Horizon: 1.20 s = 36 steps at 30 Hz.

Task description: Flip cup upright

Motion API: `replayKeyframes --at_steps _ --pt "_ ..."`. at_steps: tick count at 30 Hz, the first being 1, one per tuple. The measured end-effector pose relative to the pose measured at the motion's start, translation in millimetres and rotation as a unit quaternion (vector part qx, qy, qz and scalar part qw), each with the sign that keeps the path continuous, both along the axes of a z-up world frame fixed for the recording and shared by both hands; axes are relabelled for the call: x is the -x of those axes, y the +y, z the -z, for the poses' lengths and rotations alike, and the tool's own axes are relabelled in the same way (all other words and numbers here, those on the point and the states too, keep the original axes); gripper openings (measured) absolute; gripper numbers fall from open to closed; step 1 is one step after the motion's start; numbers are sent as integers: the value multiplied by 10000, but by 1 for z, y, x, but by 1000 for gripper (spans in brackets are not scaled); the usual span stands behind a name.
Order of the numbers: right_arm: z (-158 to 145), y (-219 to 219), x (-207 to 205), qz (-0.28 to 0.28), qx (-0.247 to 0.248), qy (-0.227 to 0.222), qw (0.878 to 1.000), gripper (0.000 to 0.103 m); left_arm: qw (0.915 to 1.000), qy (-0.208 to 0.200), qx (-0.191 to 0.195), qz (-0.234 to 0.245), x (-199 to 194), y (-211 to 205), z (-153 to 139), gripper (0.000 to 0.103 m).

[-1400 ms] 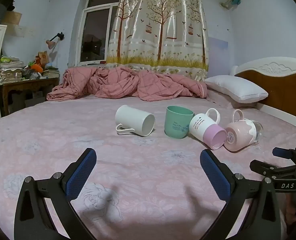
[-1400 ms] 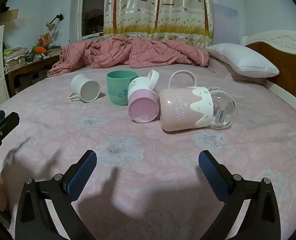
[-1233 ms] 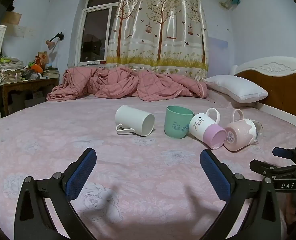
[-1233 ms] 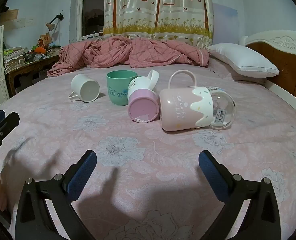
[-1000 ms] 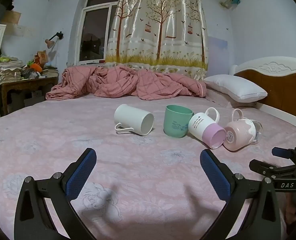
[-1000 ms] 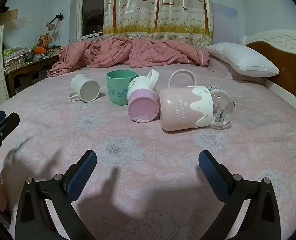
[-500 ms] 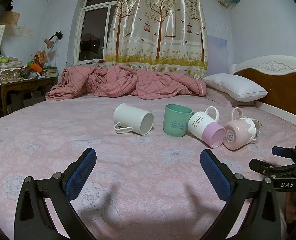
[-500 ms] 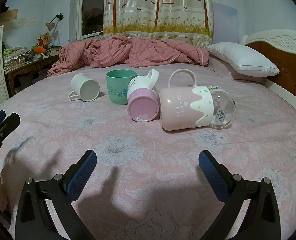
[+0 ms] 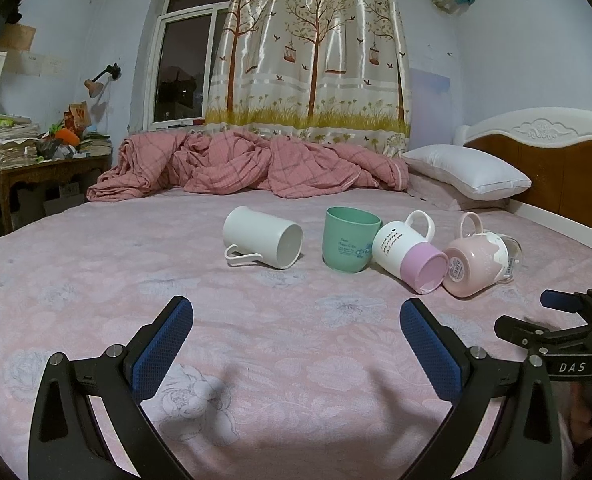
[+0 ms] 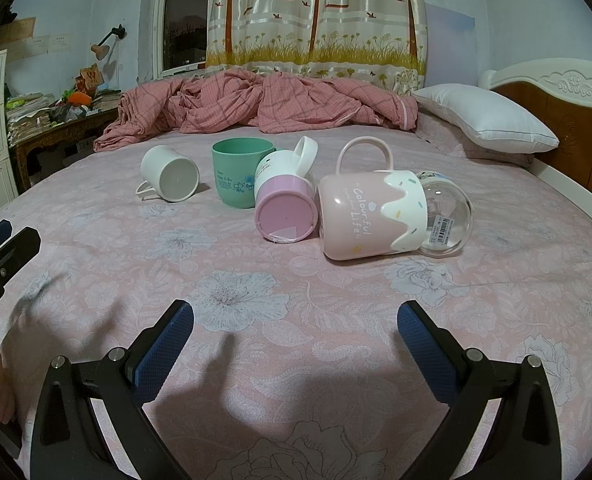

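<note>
Several cups sit in a row on the pink bedsheet. A white mug (image 9: 261,237) (image 10: 170,173) lies on its side. A green cup (image 9: 348,244) (image 10: 237,172) stands upright. A white-and-purple mug (image 9: 410,254) (image 10: 285,204) lies on its side, leaning against the green cup. A pink "Colourful Life" mug (image 10: 372,214) (image 9: 474,262) with a clear dome lid (image 10: 448,220) lies on its side. My left gripper (image 9: 296,340) is open and empty, short of the cups. My right gripper (image 10: 296,340) is open and empty, short of the pink mug.
A crumpled pink quilt (image 9: 247,164) lies at the far side of the bed. A white pillow (image 9: 468,172) and a wooden headboard (image 9: 556,168) are at the right. A cluttered desk (image 9: 43,160) stands at the left. The right gripper shows in the left wrist view (image 9: 556,316).
The left wrist view has drifted very slightly; the cups sit a touch lower and left in it. Both grippers stay open and the cups have not moved.
</note>
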State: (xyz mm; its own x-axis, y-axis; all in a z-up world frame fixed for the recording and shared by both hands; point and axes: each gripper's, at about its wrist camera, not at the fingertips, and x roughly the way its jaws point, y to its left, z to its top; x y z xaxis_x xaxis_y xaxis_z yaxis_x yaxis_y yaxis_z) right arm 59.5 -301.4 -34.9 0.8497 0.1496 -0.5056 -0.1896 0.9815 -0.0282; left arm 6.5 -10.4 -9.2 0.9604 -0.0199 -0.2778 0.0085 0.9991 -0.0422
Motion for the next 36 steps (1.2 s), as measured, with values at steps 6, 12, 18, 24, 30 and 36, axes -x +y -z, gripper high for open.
replayKeyframes --at_steps 6,12,18,24,30,36 --pt "0 0 -1 -1 2 5 10000 103 10000 31 9 -40 0 0 0 103" --pt "1 1 -2 -2 4 13 10000 103 10000 62 13 -48 -1 0 1 103" --pt "1 1 -2 -2 6 20 10000 103 10000 69 22 -44 -1 1 1 103" --pt "2 1 -2 -2 8 26 10000 103 10000 62 1 -51 -1 0 1 103" --pt "2 1 -2 -5 10 31 10000 103 10000 50 -55 -49 -1 3 2 103" --pt "2 1 -3 -2 11 38 10000 103 10000 52 -60 -47 -1 1 2 103"
